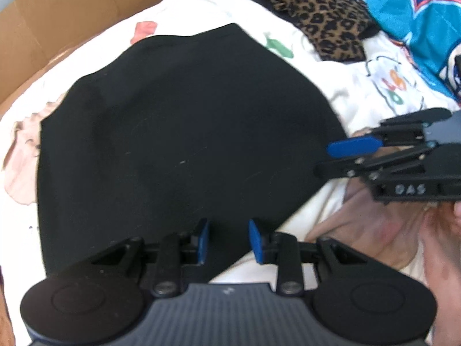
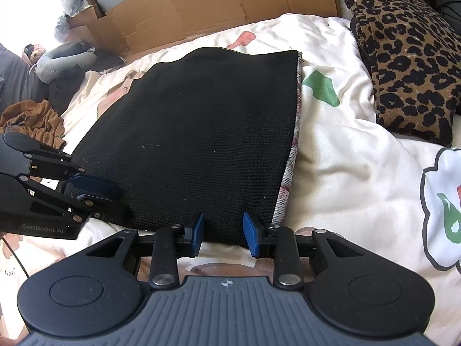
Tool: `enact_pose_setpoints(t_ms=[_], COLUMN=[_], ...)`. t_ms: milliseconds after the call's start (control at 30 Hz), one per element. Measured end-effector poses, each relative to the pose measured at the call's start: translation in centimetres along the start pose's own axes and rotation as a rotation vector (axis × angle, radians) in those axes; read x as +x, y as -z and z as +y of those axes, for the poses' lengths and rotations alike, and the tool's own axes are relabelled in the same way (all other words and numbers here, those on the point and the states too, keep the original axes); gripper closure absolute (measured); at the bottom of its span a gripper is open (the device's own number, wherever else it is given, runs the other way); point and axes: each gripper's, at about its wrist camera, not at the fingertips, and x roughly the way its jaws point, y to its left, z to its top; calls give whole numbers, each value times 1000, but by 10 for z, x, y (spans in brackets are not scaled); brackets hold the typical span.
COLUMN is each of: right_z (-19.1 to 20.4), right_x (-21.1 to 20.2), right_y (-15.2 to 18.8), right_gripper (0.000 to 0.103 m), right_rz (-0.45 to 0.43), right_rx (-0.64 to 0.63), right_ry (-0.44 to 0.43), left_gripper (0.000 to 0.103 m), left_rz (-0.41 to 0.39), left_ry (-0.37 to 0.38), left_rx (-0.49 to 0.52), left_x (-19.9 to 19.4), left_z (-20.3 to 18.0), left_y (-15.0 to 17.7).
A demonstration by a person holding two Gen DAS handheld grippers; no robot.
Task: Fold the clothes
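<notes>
Bedding, a cream printed quilt [image 2: 345, 155], carries the folded black garment [image 2: 196, 132] at centre. Left tool [image 1: 227, 240] and right tool [image 2: 223, 238] both stand spread at its near edge, gripping nothing. Risk: a shallow pinch may catch only the top layer, so the fold opens; the quilt could be snagged too.

1 black folded garment [image 2: 196, 132], 1 leopard-print piece [image 2: 403, 57], 1 brown garment [image 2: 34, 118], 1 teal printed garment [image 1: 409, 8], 2 tongs: left tongs [image 1: 229, 240], right tongs [image 2: 224, 235], 1 bed [image 2: 345, 167].
</notes>
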Motion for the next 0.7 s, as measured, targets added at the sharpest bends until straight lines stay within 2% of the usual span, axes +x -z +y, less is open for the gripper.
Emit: enact_pose_setpoints(t_ms=[133,333,600,700], right_z=[-1,-6,-10,-12], right_x=[0,-1,-1,0], right_y=[0,1,2,3], right_gripper=[68,71,72,72], right_rz=[-2,-3,1,-3], right_rx=[19,59,84,85], right_ry=[3,5,4,-4], left_gripper=[70,71,72,71], left_rz=[22,65,109,125], left_ry=[-41,-64,-71,-67], left_rx=[44,-6,-157,-259], left_x=[-5,-8,-15,-17], left_z=[3,23,57,77], left_y=[9,16,23,29])
